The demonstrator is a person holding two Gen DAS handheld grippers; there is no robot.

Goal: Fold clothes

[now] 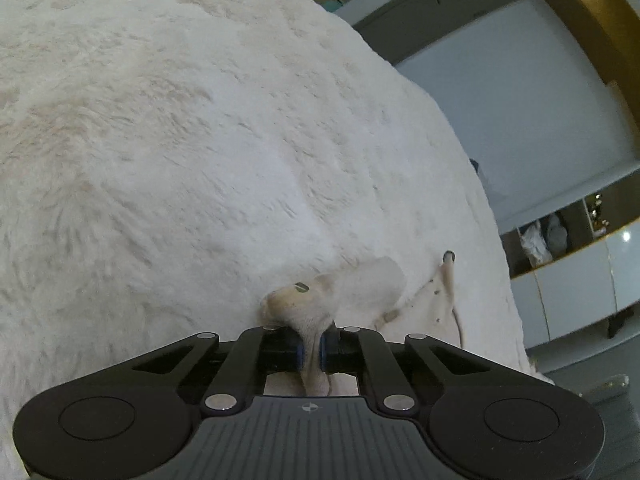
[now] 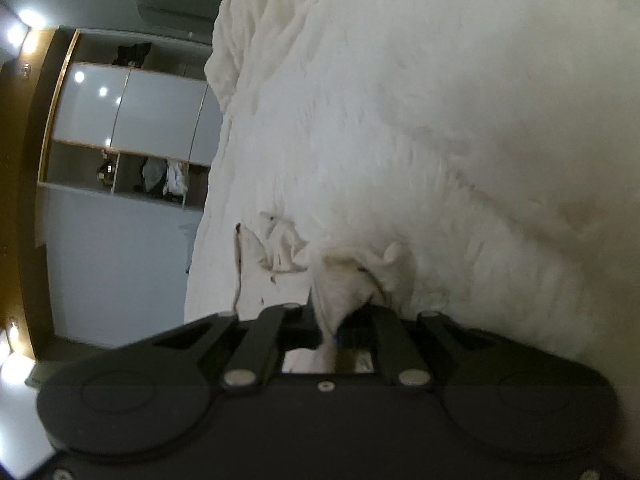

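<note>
Your left gripper (image 1: pixel 311 350) is pinching a bunched fold of the cream garment (image 1: pixel 360 292), blue pads (image 1: pixel 301 354) pressing both sides of the cloth. The garment is lying on the fluffy white blanket (image 1: pixel 180 140), near the blanket's edge facing the wardrobe (image 1: pixel 568 272). Your right gripper (image 2: pixel 334 334) is clamping another bunch of the same garment (image 2: pixel 340 284), which is resting on the blanket (image 2: pixel 460 120) beside that wardrobe-side (image 2: pixel 132 116) edge; this view is blurring
</note>
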